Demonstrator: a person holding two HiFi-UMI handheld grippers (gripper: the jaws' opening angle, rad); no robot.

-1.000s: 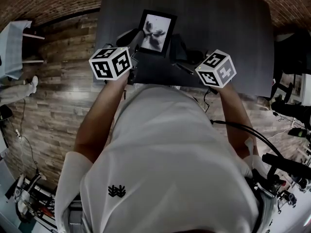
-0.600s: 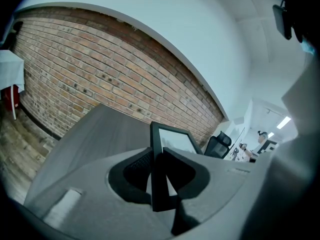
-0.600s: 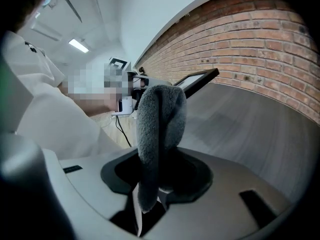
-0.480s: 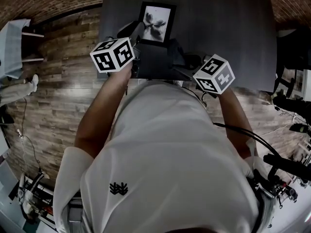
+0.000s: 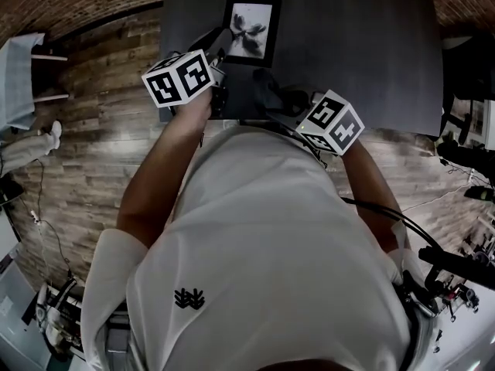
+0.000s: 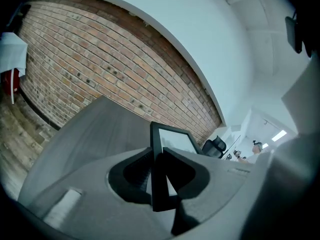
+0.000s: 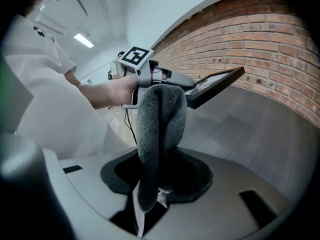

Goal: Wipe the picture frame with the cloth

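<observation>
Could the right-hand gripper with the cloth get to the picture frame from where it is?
Probably yes. The left gripper grips the picture frame by one edge, its face uncovered, and nothing stands between it and the cloth in the right gripper.

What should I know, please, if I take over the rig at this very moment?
Left gripper: shut on the edge of the black picture frame, holding it tilted over the dark grey table.
Right gripper: shut on the grey fluffy cloth, which is close to the frame but appears apart from it.
Done: frame and cloth are both in hand.
Left: bring the cloth onto the frame and wipe it.
</observation>
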